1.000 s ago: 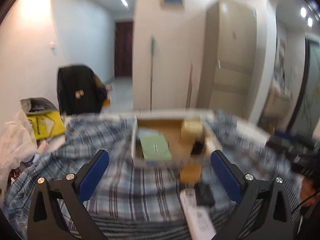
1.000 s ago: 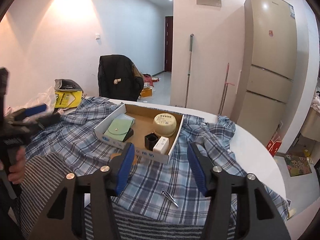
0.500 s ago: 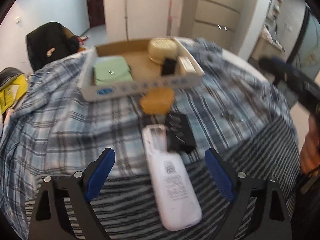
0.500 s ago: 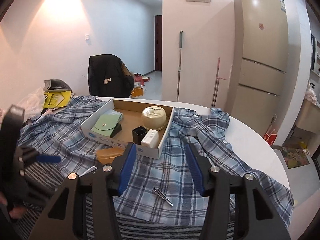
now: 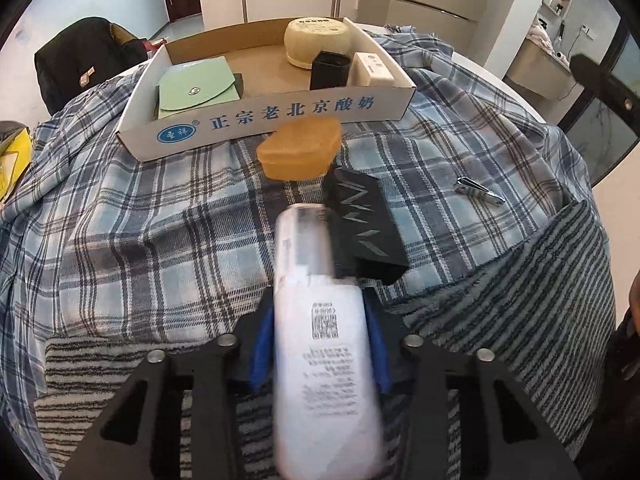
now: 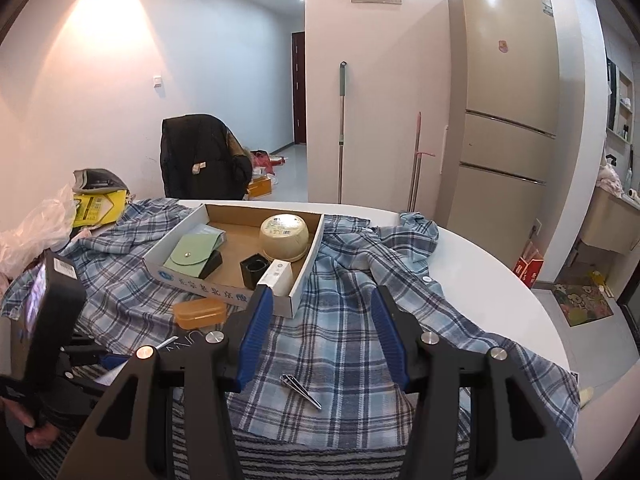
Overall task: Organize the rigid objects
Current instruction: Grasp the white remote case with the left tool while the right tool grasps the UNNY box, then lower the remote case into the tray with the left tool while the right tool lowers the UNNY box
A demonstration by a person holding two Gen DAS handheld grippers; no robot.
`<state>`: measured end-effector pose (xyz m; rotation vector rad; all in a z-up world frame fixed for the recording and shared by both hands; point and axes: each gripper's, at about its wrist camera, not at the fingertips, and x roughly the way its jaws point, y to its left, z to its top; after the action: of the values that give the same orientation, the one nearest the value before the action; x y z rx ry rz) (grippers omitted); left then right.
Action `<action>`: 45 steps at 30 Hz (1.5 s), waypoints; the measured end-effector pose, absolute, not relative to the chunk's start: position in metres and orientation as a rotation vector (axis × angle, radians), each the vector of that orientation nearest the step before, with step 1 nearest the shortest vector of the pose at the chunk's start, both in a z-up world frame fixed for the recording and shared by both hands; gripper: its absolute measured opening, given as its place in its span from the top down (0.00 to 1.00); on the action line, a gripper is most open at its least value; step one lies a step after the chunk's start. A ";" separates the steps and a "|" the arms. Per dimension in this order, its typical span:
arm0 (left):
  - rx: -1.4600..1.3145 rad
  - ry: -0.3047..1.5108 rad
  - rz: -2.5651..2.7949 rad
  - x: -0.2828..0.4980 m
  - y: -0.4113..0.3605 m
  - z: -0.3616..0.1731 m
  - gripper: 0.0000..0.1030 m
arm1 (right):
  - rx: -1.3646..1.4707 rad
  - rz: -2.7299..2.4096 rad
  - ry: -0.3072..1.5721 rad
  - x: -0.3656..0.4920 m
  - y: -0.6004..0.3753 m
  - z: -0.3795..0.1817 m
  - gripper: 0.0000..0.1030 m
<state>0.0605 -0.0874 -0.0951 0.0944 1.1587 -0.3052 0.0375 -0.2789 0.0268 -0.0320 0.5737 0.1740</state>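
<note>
The box point(image 5: 264, 120) sits on the plaid-covered desk point(image 6: 472, 276), well ahead of both tools. The left hand-held gripper point(image 5: 316, 344) is clamped on the white remote point(image 5: 324, 360), whose blurred tip touches the black case point(image 5: 364, 224). The right hand-held gripper point(image 6: 320, 336) hangs open and holds nothing; the clippers point(image 6: 300, 390) lie under it.

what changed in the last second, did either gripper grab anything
The left gripper came down over the table and closed on the white remote; a second ago it was open and aimed at the cardboard box. The right gripper stayed open and empty, hovering above the nail clipper. The orange case, black box and the things in the cardboard box have not moved.
</note>
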 end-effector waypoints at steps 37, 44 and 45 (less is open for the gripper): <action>0.026 0.890 -0.207 0.027 0.014 -0.040 0.59 | -0.050 0.434 1.182 0.097 -0.157 -0.058 0.68; 0.025 0.894 -0.207 0.028 0.013 -0.040 0.59 | -0.106 0.430 1.163 0.094 -0.147 -0.059 0.68; 0.028 0.891 -0.207 0.027 0.013 -0.039 0.59 | -0.113 0.431 1.159 0.093 -0.146 -0.059 0.67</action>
<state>0.0270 0.0126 -0.0394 0.0278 0.8909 -0.2065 0.0934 -0.1457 -0.0592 -0.1131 1.1590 0.4306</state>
